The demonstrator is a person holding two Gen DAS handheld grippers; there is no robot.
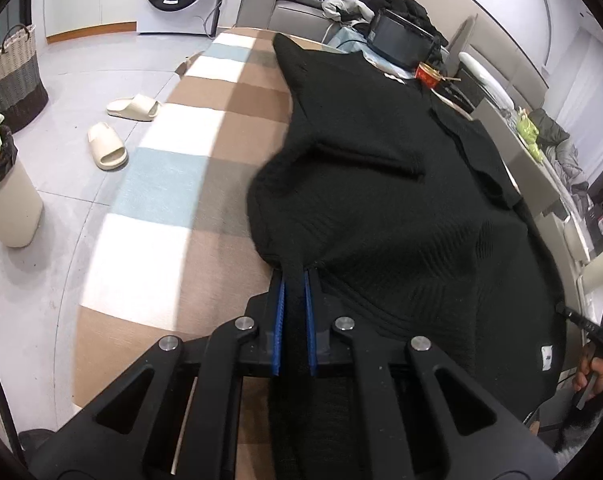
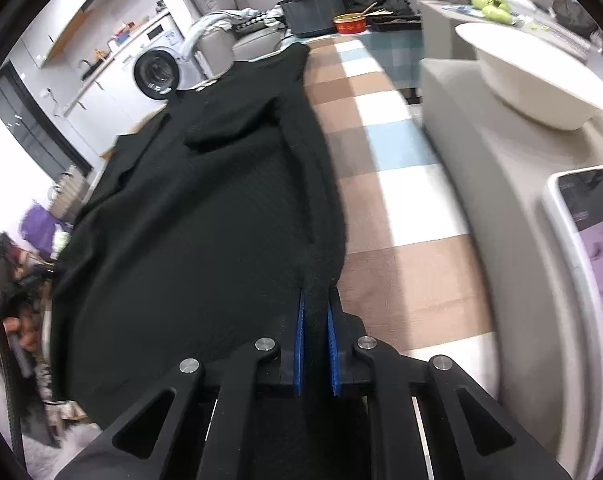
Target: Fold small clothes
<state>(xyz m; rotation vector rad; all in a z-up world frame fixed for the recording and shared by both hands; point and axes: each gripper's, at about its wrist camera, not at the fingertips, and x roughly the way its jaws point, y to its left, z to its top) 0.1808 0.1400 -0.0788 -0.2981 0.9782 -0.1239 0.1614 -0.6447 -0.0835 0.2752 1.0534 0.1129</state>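
A black knitted sweater (image 1: 381,184) lies lengthwise on a table under a checked cloth (image 1: 189,184) of brown, white and pale blue. My left gripper (image 1: 295,276) is shut on the sweater's near left hem corner, and black knit fills the narrow gap between its blue pads (image 1: 279,312). In the right wrist view the same sweater (image 2: 205,216) stretches away from me, with my right gripper (image 2: 316,300) shut on its near right hem corner. A sleeve (image 2: 237,128) is folded across the chest. The other gripper and a hand (image 1: 593,376) show at the left view's right edge.
A red tin (image 1: 428,74) and a black box (image 1: 401,38) stand at the table's far end. A white bowl (image 2: 541,80) and a phone (image 2: 593,240) rest on a grey unit at the right. Slippers (image 1: 107,146), a bin (image 1: 5,204) and a basket (image 1: 13,80) sit on the floor left.
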